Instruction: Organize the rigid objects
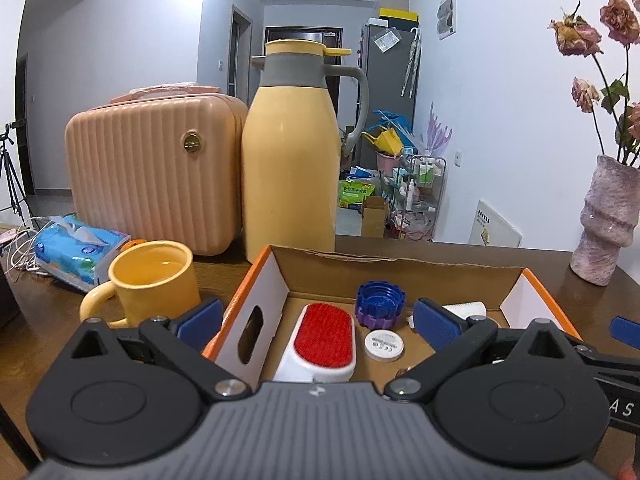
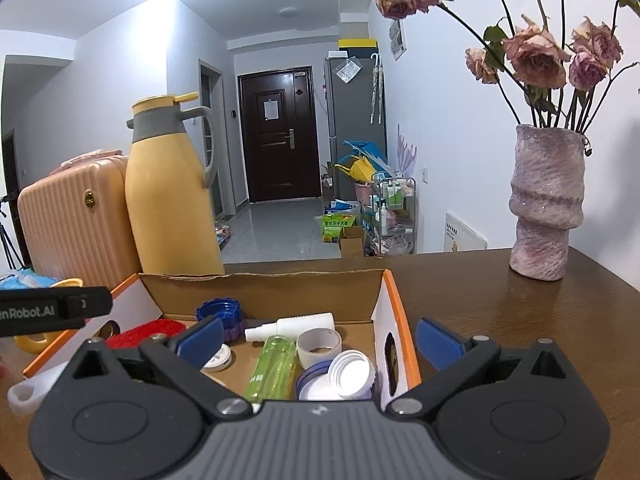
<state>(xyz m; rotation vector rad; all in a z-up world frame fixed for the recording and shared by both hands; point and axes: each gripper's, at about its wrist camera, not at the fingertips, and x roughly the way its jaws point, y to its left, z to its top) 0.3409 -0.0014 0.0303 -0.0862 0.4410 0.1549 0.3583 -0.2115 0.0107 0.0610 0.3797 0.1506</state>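
Both grippers hover at the near side of an open cardboard box (image 1: 400, 268) on the brown table (image 2: 520, 320), and both stand with jaws spread wide, grasping nothing.

Only the left wrist view shows the box's left half plainly: a white brush with a red pad (image 1: 324, 340), a blue and purple ribbed cap (image 1: 380, 308) and a small white round disc (image 1: 383, 345). It also shows a yellow mug (image 1: 152, 280) just outside the box's left wall and a blue tissue pack (image 1: 76, 252) toward the table's left edge.

Only the right wrist view shows the box's right half: a green clear bottle (image 2: 272, 368), a white spray bottle (image 2: 296, 326), a tape roll (image 2: 320, 344) and white lids (image 2: 348, 372) in the near right corner.

The left gripper (image 1: 320, 324) hides the brush's near end; the right gripper (image 2: 320, 338) covers the green bottle's base. The lids overlap, so their number is unclear.
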